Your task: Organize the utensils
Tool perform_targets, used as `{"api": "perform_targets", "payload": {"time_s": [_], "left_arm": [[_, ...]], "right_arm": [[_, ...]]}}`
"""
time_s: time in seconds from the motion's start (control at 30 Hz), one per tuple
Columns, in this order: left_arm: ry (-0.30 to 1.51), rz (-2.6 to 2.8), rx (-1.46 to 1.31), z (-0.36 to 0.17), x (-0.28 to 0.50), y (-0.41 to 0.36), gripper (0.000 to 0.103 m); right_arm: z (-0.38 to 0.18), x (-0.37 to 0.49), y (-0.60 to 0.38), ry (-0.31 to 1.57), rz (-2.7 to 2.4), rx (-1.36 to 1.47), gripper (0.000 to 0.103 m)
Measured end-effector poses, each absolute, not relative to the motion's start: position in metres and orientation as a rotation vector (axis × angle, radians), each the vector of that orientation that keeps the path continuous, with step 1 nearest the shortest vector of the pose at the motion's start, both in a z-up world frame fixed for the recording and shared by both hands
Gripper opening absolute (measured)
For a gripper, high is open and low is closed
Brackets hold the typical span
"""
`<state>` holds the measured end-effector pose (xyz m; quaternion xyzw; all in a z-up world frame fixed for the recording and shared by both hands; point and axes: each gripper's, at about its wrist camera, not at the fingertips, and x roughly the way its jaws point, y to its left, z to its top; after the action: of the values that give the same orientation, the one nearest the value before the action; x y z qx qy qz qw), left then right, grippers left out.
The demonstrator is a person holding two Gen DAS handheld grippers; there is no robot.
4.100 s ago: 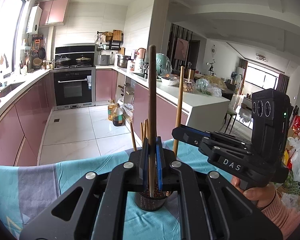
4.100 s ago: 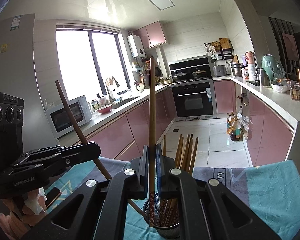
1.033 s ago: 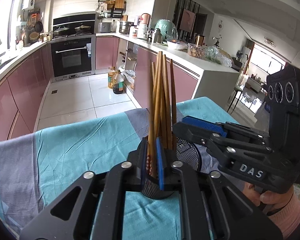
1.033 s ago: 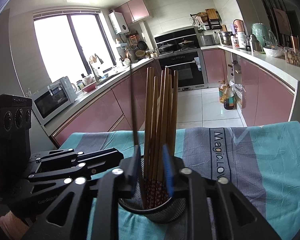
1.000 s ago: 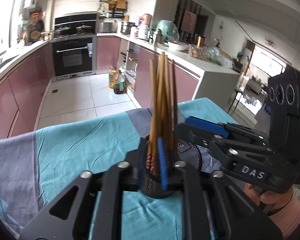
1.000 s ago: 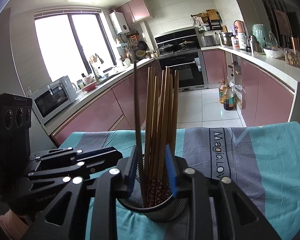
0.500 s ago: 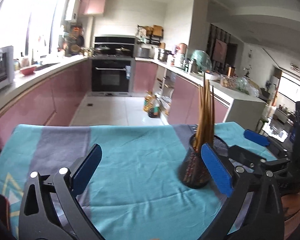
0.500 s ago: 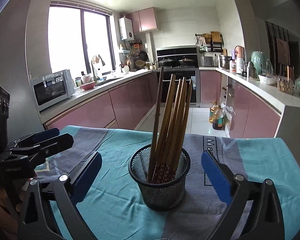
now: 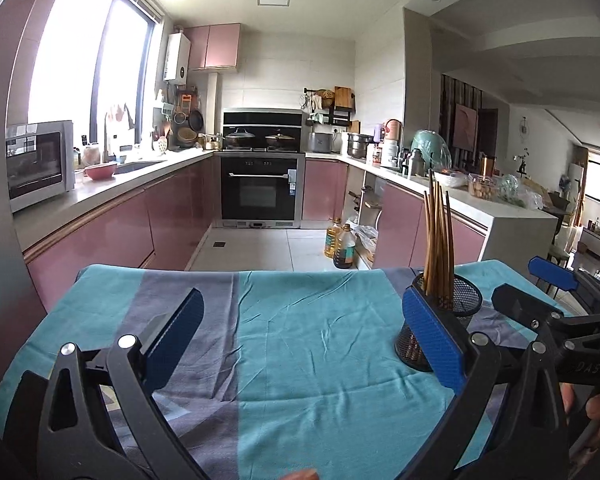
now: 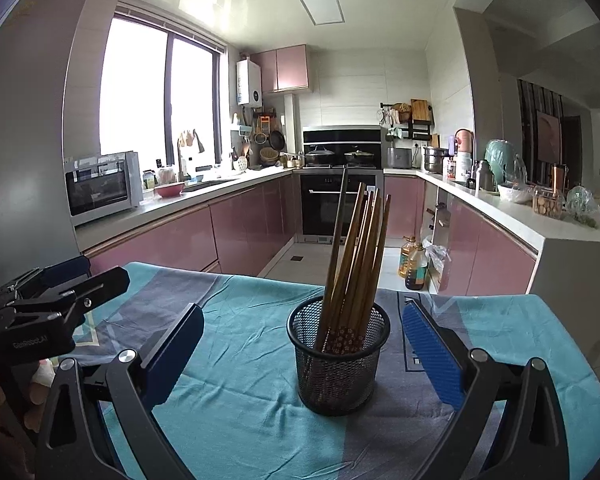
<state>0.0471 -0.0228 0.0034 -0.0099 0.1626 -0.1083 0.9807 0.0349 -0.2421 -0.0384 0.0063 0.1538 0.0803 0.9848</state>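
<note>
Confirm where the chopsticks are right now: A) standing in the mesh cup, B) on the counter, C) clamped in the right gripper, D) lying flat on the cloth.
A: the chopsticks stand bunched in the mesh cup, and the right gripper is open around it without touching.

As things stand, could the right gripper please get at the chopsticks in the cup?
Probably yes: the right gripper is open, the cup stands straight ahead between its fingers, and nothing blocks the chopsticks.
</note>
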Motion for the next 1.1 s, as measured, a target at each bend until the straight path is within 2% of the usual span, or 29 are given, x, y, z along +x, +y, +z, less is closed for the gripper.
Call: {"api": "perform_targets", "payload": {"time_s": [1.1], "left_arm": [[0.266,-0.210,-0.009,0.015,0.009,-0.018,0.098]], "right_arm": [[-0.040,0.014,-0.229,0.250,0.135,0.003,0.096]]}}
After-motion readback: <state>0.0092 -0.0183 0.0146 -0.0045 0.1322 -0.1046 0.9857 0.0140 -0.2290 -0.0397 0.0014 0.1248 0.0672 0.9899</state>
